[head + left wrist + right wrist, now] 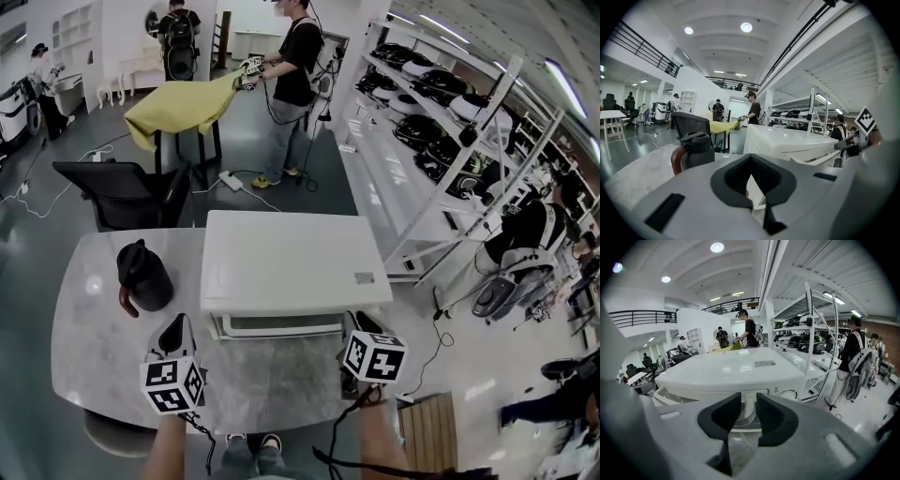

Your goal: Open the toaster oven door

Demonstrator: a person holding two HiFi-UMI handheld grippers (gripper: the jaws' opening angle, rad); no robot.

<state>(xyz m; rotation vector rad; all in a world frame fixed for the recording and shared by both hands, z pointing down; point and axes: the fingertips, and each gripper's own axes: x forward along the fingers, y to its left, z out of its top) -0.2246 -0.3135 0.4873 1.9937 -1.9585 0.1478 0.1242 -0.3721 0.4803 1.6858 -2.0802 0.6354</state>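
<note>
So the toaster oven (291,258) is being seen as a boxy white thing with a flat, glossy top and a small label stuck near its right front corner. It's being kept at the middle of the grey marbled table (94,309), just ahead of both grippers.

Count-wise, just one oven, one dark jug (142,275) with a reddish handle parked on its left, one table and two grippers are being shown.

The oven's long axis is being run left to right across the table, with the door (323,328) being faced toward the person. The door looks like it's being tipped out a bit at the top, not flush with the body.

The door handle (747,405) is being pinched between the pads of the right gripper (748,411). The left gripper (754,176) is being held off the oven's left front corner, its jaws pressed together on nothing.
</note>
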